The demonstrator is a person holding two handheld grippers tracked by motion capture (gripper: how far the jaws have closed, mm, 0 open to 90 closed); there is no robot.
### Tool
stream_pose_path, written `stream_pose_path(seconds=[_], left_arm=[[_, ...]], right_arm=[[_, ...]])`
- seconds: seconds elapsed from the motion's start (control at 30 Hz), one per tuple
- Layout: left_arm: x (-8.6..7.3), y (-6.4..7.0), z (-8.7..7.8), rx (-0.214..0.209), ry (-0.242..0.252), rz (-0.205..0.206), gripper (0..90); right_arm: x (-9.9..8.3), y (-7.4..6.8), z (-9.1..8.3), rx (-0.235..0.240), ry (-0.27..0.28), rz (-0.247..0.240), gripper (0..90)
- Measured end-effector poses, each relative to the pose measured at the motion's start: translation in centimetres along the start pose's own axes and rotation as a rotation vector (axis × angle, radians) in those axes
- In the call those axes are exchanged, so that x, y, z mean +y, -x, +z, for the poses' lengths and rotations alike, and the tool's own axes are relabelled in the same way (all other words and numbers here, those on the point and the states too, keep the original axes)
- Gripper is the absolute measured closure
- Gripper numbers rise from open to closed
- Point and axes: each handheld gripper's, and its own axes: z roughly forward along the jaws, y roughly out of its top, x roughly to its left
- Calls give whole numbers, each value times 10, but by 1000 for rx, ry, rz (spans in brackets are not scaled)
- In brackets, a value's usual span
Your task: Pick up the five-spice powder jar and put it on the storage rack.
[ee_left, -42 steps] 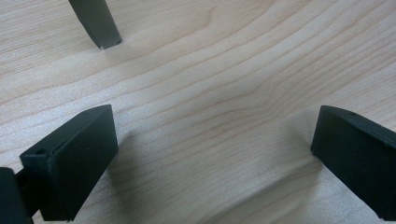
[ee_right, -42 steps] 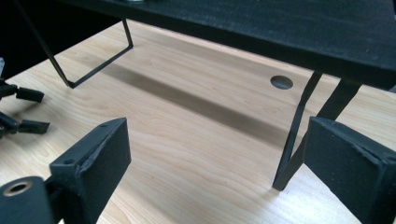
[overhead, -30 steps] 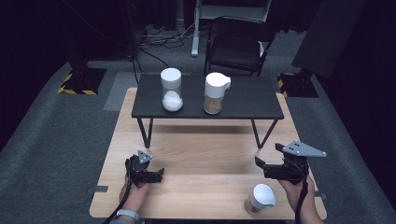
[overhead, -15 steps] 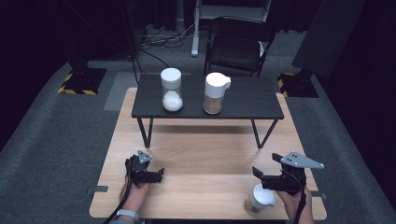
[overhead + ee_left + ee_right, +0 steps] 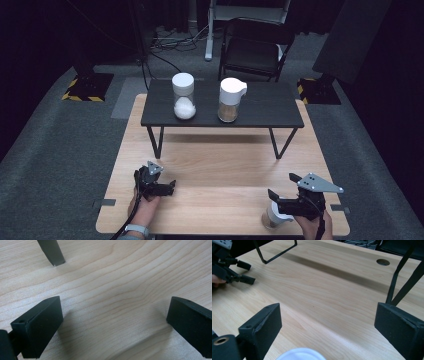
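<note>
On the wooden table (image 5: 225,165), near its front edge, my right gripper (image 5: 281,186) stands open just above a white cup (image 5: 272,217). In the right gripper view (image 5: 327,325) the cup's white rim (image 5: 299,355) shows at the bottom between the wide-apart jaws, with no jaw touching it. At the front left my left gripper (image 5: 171,187) rests low over the wood, open and holding nothing (image 5: 112,322). It also shows far off in the right gripper view (image 5: 239,271).
A low black stand (image 5: 222,105) on thin legs sits at the back of the table. It carries a white-lidded jar of white stuff (image 5: 183,97) and a spouted jar of brown stuff (image 5: 230,100). One stand leg (image 5: 51,251) is near my left gripper. A black chair (image 5: 255,50) stands behind.
My right gripper has moved back toward the front edge and lower, ending right over the white cup. The left gripper has stayed put.
</note>
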Motion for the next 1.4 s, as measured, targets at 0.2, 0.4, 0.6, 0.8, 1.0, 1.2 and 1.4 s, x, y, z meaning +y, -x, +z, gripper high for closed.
stream_pose_path(seconds=[0.2, 0.4, 0.6, 0.8, 1.0, 1.2, 1.4], left_arm=[[0, 0, 0, 0, 0, 0, 2], [0, 0, 0, 0, 0, 0, 2], [0, 0, 0, 1, 0, -1, 2], [0, 0, 0, 1, 0, -1, 2], [0, 0, 0, 1, 0, -1, 2], [0, 0, 0, 1, 0, -1, 2], [0, 0, 0, 1, 0, -1, 2]], right_arm=[[-7, -5, 0, 5, -15, -6, 72], [-15, -10, -2, -1, -24, -13, 72], [-22, -14, -4, -11, -28, -16, 72], [-30, -15, -5, -8, -32, 1, 72], [-37, -19, -4, -13, -40, -1, 73], [-41, -20, -5, -9, -46, -1, 73], [-45, -24, -6, -9, -46, 0, 74]])
